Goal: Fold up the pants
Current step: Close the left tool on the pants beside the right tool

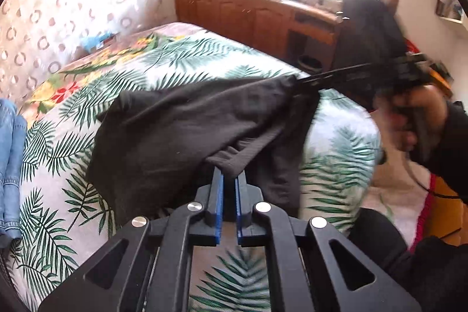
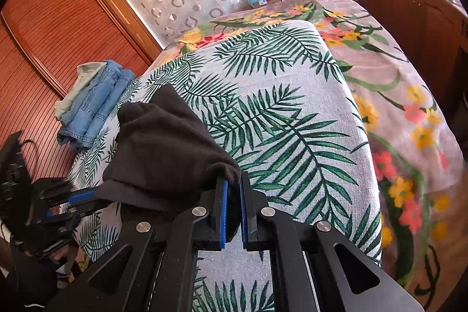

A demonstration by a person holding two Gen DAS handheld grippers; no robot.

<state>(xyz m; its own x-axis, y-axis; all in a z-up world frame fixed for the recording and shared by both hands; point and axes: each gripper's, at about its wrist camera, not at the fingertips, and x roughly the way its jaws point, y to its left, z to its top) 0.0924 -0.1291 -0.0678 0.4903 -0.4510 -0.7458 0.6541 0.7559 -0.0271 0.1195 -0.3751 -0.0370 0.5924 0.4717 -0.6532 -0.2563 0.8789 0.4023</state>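
Note:
Black pants (image 1: 190, 130) hang bunched between both grippers above the palm-leaf bed cover (image 1: 181, 57). In the left wrist view my left gripper (image 1: 229, 170) is shut on a fold of the dark fabric. My right gripper (image 1: 299, 81), held by a hand (image 1: 415, 119), pinches the far corner of the cloth. In the right wrist view my right gripper (image 2: 232, 180) is shut on the pants (image 2: 163, 136), which drape left to my left gripper (image 2: 96, 196). The lower part of the pants rests on the cover (image 2: 292, 107).
Folded blue jeans (image 1: 11, 160) (image 2: 93, 107) lie at the bed's edge beside a wooden wardrobe (image 2: 44, 34). A wooden cabinet (image 1: 248, 16) with clutter on top stands beyond the bed under a bright window. A floral sheet (image 2: 409, 113) lies under the leaf cover.

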